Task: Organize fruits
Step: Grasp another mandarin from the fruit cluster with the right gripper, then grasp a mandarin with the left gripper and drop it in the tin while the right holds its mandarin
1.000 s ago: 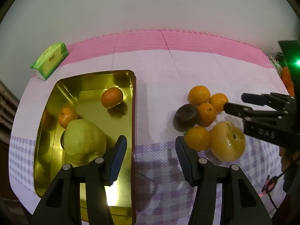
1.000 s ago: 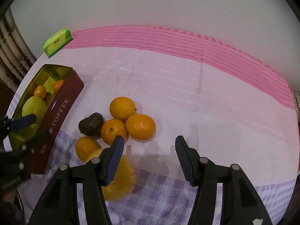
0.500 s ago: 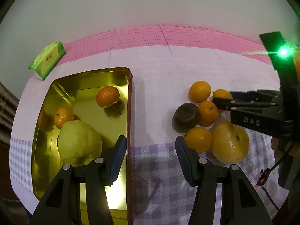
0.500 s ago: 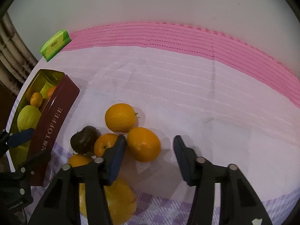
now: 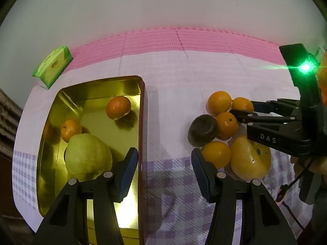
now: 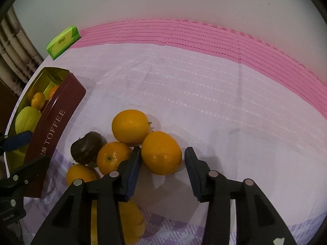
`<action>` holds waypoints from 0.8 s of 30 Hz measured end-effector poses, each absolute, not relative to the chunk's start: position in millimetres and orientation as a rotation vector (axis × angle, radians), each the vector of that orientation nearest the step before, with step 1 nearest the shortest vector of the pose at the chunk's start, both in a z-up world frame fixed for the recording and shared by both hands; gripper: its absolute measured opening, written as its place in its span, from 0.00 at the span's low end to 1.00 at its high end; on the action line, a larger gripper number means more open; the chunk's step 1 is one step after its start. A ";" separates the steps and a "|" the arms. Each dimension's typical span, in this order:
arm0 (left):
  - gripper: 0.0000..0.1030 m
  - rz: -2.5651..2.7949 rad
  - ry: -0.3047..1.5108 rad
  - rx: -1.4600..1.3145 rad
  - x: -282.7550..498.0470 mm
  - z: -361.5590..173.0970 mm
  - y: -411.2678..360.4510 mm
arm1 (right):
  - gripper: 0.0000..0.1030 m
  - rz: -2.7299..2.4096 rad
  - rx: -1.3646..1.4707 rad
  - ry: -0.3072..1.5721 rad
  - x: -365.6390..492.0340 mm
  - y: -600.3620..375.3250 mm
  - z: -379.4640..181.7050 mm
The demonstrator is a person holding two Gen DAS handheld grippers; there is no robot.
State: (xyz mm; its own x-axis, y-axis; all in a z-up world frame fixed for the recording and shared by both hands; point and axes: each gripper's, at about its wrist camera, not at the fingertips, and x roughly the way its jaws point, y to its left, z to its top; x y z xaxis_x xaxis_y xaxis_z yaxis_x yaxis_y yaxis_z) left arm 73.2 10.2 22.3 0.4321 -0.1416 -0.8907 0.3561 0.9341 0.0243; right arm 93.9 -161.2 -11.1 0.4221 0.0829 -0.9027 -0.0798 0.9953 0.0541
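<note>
Pink-and-lilac tablecloth [image 5: 173,71] against a plain white wall.

Left wrist view: my left gripper [image 5: 164,169] hangs spread and empty over the near right rim of the toffee tin [image 5: 142,122]. Inside the tin lie a pear [image 5: 87,157] and two mandarins.

Right wrist view: the fruit pile sits right of the tin. My right gripper [image 6: 162,163] straddles the rightmost orange [image 6: 161,153]; its jaws have just been closing, left pad touching, right pad not quite on.

Risk, my judgement: uneven contact could roll the orange aside, and the left finger may nudge the neighbouring mandarin [image 6: 112,157].
</note>
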 end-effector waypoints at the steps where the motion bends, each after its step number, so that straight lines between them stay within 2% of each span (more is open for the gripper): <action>1: 0.54 -0.314 1.079 0.223 73.1 23.2 10.1 | 0.39 0.104 0.003 1.128 94.7 -161.6 -10.9; 3: 0.54 -0.317 1.074 0.223 72.8 25.1 9.3 | 0.34 0.108 0.011 1.127 95.5 -163.0 -11.7; 13: 0.54 -0.379 1.076 0.209 71.0 33.7 -4.8 | 0.34 0.049 -0.002 1.084 80.8 -175.5 -4.1; 24: 0.52 -0.394 1.282 -0.001 102.8 19.4 -11.9 | 0.34 -0.050 0.109 1.075 45.8 -225.1 -0.4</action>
